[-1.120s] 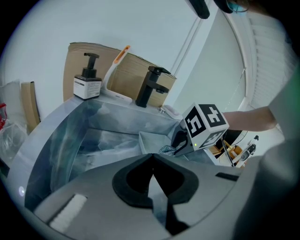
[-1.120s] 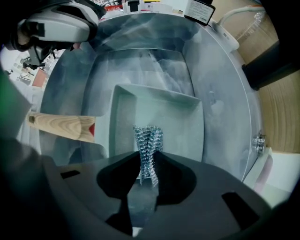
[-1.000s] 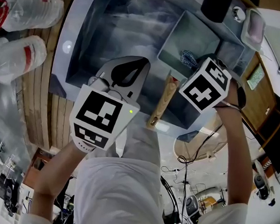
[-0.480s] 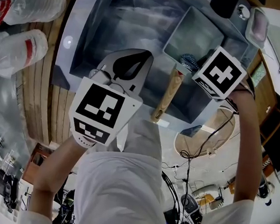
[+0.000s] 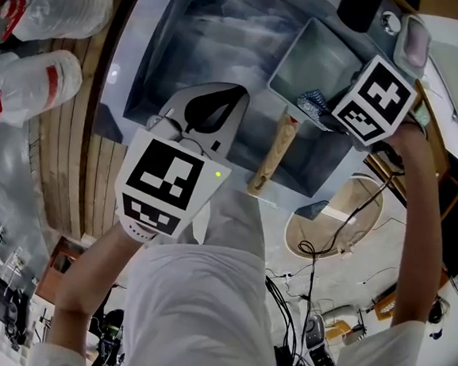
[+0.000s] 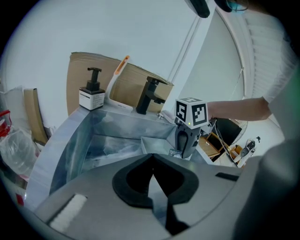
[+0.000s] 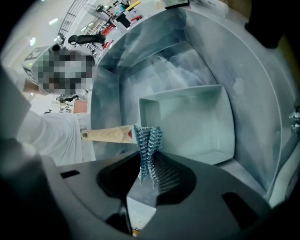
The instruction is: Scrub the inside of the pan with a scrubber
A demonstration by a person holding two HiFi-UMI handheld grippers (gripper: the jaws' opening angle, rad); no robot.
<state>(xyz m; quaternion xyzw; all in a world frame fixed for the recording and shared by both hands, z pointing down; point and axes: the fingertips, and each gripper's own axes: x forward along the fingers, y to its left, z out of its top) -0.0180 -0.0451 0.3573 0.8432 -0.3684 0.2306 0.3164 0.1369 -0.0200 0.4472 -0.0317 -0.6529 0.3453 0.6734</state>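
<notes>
A rectangular metal pan [image 5: 319, 66] with a wooden handle [image 5: 269, 159] lies in the right part of the steel sink [image 5: 169, 45]. My right gripper [image 5: 324, 115] is shut on a steel-wool scrubber [image 7: 148, 150] and hangs over the pan's near corner, where the handle [image 7: 108, 134] joins the pan [image 7: 192, 122]. The scrubber [image 5: 314, 107] pokes out past the jaws, and I cannot tell whether it touches the pan. My left gripper [image 5: 211, 109] is shut on nothing above the sink's near wall, left of the handle. In the left gripper view the right gripper [image 6: 187, 140] stands over the pan [image 6: 157, 143].
A black faucet [image 6: 149, 96], a soap dispenser [image 6: 92, 93] and a white brush [image 6: 117, 77] stand along the sink's far rim. Plastic bottles [image 5: 45, 3] lie on wooden slats left of the sink. Cables [image 5: 319, 250] trail on the floor at the right.
My right gripper has carried the scrubber farther away and to the right, from beside the handle towards the pan's corner. The left gripper has barely moved.
</notes>
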